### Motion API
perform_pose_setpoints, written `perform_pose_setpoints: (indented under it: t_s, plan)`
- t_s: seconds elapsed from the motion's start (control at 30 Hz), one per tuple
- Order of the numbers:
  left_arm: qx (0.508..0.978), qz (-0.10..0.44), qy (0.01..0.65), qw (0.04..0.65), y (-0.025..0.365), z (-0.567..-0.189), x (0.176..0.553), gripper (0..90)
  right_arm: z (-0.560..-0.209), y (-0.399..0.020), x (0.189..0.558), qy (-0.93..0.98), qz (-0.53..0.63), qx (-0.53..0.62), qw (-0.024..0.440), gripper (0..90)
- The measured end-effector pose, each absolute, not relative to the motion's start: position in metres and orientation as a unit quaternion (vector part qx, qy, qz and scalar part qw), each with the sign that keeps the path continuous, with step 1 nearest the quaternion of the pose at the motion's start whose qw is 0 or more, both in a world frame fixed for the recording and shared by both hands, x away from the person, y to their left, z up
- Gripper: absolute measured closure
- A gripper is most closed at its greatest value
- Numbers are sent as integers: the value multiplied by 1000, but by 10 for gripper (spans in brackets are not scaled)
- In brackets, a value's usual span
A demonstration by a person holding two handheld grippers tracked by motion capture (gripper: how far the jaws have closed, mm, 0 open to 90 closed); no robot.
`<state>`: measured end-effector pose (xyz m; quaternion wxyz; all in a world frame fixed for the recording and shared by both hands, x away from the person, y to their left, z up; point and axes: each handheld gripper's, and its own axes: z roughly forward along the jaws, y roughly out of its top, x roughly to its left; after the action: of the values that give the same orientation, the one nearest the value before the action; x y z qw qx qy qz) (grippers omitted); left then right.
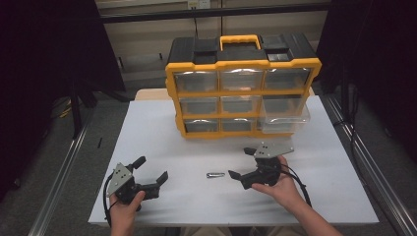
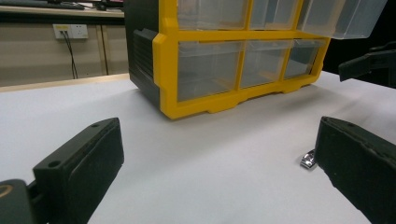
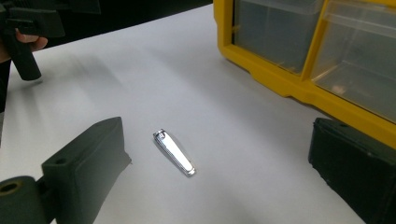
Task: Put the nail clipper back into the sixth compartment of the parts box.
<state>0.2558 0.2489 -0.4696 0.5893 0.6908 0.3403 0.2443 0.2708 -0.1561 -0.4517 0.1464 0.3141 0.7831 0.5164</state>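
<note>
In the high view a yellow-and-black drawer organizer (image 1: 241, 83) with clear drawers stands at the far middle of the white table (image 1: 147, 132), its yellow handle (image 1: 240, 40) on top; the right drawer of its middle row (image 1: 284, 112) is pulled out toward the near side. A small metal nail clipper (image 1: 215, 175) lies flat on the table near the front, between the two grippers and closer to the right one. The left gripper (image 1: 152, 169), held in the left hand (image 1: 125, 209) at the near left, has its jaws spread wide and grasps nothing. The right gripper (image 1: 242, 162), held in the right hand (image 1: 281, 184) just right of the clipper, also has its jaws released and empty, one tip near the clipper but apart from it. In the left gripper view the two black jaws stand far apart over bare table, the organizer (image 2: 224, 60) rises beyond them, the pulled-out drawer (image 2: 341, 18) juts at the upper right, and an end of the nail clipper (image 2: 307, 159) peeks out beside the right-hand jaw. In the right gripper view the nail clipper (image 3: 173, 152) lies on the table between the parted jaws, touching neither, with the organizer's lower drawers (image 3: 308, 42) at the upper right and the left gripper (image 3: 28, 28) at the far upper left
</note>
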Motion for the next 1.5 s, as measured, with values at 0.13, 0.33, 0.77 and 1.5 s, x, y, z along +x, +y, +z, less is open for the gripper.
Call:
perform_pose_setpoints:
  t_s: [0.13, 0.33, 0.77, 1.5]
  plan:
    - [690, 243, 340, 590, 249, -470, 256, 18, -452, -150, 275, 789, 512, 309, 141, 40]
    - [691, 248, 339, 588, 249, -469, 256, 18, -452, -142, 278, 794, 508, 306, 134, 68]
    - [689, 246, 343, 590, 249, -469, 256, 18, -451, -126, 284, 810, 499, 289, 113, 138]
    - [691, 243, 341, 590, 247, -470, 257, 19, -465, -101, 293, 852, 460, 243, 62, 564]
